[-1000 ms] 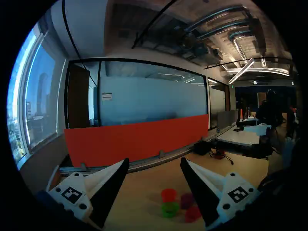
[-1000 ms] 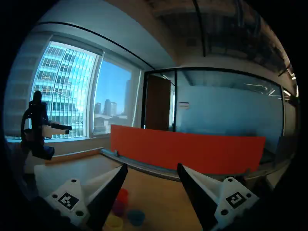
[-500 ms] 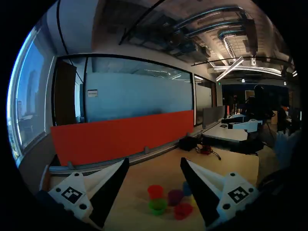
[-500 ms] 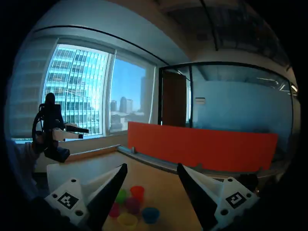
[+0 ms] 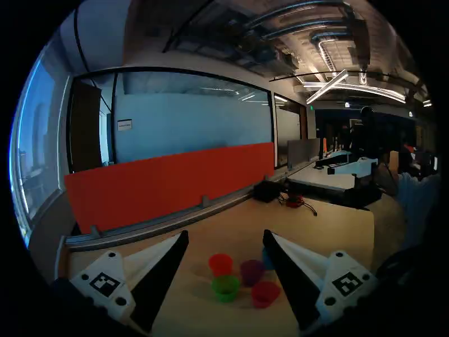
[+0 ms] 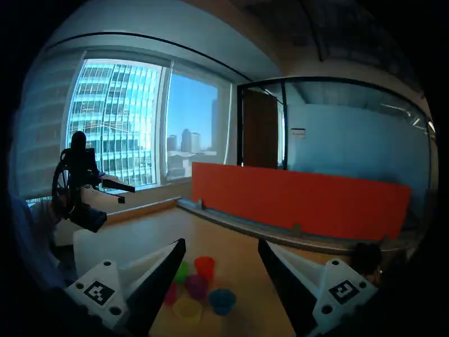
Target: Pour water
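Several small coloured cups stand bunched on a wooden table (image 5: 337, 224). In the left gripper view a red cup (image 5: 220, 264), a green cup (image 5: 225, 287), a purple cup (image 5: 251, 272) and a pink cup (image 5: 265, 293) sit between and below the fingers of my left gripper (image 5: 224, 237), which is open and empty. In the right gripper view the red cup (image 6: 204, 267), green cup (image 6: 181, 272), purple cup (image 6: 196, 285), yellow cup (image 6: 187, 309) and blue cup (image 6: 222, 300) lie below my right gripper (image 6: 221, 242), also open and empty. The left gripper (image 6: 84, 188) shows far left, hand-held above the table.
An orange partition (image 5: 168, 185) with a metal rail runs along the table's far edge, with glass walls behind it. Large windows (image 6: 112, 135) are at the left. A white surface (image 6: 101, 241) lies under the far gripper. A pale sleeve (image 5: 418, 202) and further desks (image 5: 331, 177) are at the right.
Both views have dipped and swung, so the cups now sit higher and show more fully between the fingers. Both grippers stay open.
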Demonstrator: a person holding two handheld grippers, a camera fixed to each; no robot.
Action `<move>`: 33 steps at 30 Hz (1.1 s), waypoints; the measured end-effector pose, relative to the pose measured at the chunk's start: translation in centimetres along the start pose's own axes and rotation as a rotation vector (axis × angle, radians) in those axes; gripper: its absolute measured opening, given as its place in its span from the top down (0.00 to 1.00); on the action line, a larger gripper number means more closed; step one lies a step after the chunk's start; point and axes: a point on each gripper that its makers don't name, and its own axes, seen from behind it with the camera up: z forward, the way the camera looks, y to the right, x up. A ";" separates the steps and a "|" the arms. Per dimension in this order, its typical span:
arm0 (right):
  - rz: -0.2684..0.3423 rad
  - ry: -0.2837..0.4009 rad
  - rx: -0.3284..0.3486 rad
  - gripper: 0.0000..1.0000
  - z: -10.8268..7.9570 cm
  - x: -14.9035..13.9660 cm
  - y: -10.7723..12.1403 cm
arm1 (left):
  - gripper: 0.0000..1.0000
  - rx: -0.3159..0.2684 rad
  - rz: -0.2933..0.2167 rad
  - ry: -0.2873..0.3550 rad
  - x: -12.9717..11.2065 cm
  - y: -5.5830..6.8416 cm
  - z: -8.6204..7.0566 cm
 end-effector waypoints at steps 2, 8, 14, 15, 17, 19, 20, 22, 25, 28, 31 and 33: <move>0.000 -0.012 0.006 0.00 0.1 -0.5 0.0 | 0.01 -0.003 0.007 -0.011 -0.7 0.1 0.3; -0.015 -0.059 0.029 0.00 0.4 -2.6 -0.2 | 0.01 -0.008 0.022 -0.041 -2.7 0.2 1.0; -0.035 -0.103 0.052 0.00 0.9 -4.7 -0.5 | 0.01 -0.011 0.016 -0.077 -5.0 -0.1 1.7; -0.036 -0.110 0.055 0.00 1.0 -5.0 -0.5 | 0.01 -0.012 0.015 -0.083 -5.4 -0.1 1.8; -0.038 -0.121 0.059 0.00 1.1 -5.6 -0.6 | 0.01 -0.013 0.014 -0.093 -6.0 -0.2 2.0; -0.038 -0.132 0.063 0.00 1.3 -6.1 -0.5 | 0.01 -0.015 0.013 -0.103 -6.7 -0.3 2.1; -0.037 -0.137 0.065 0.00 1.4 -6.3 -0.5 | 0.01 -0.016 0.012 -0.107 -7.0 -0.4 2.2; -0.035 -0.147 0.068 0.00 1.5 -6.8 -0.5 | 0.01 -0.018 0.009 -0.116 -7.5 -0.5 2.3; -0.034 -0.160 0.072 0.00 1.7 -7.4 -0.3 | 0.01 -0.024 0.006 -0.129 -8.4 -0.6 2.4; -0.037 -0.174 0.077 0.00 2.0 -8.2 -0.2 | 0.01 -0.034 0.007 -0.141 -9.2 -0.6 2.5; -0.045 -0.191 0.082 0.00 2.3 -9.1 0.0 | 0.01 -0.045 0.013 -0.155 -10.2 -0.4 2.7; -0.051 -0.204 0.087 0.00 2.5 -9.9 0.1 | 0.01 -0.052 0.016 -0.168 -11.0 -0.3 3.0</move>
